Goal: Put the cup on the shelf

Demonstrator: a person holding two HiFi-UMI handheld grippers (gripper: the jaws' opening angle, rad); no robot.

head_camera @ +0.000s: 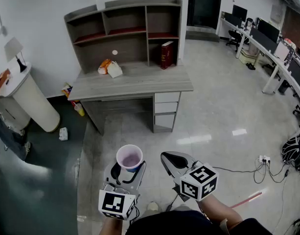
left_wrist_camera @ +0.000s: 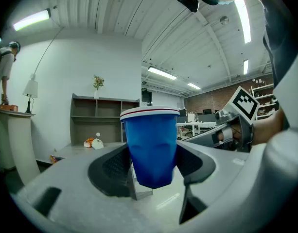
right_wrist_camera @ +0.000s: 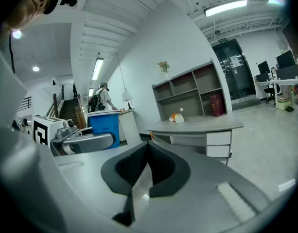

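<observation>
Closest to us is the left gripper (head_camera: 126, 170). Its two jaws are squeezed on the cup (left_wrist_camera: 151, 142), low down on its sides. The cup stands up straight. It is blue outside, with a white rim and a thin red line. I think it is light and thin, and its wall looks a bit dented, so it is soft. A hard squeeze could crush it, and a loose one could let it slip. Holding it gently by the lower sides seems best, away from the rim. Inside I see only pale pink, so it looks like nothing is in it.

Next to it, the right gripper (right_wrist_camera: 148, 165) has its jaws pressed together with nothing between them.

Far off across the floor is the desk (head_camera: 135, 86) with the shelf (head_camera: 123, 31) on top. Orange and white bags (head_camera: 109, 67) lie on the desk at the left. One red book (head_camera: 167, 54) stands in the low right box of the shelf. The cup is well apart from the shelf.
</observation>
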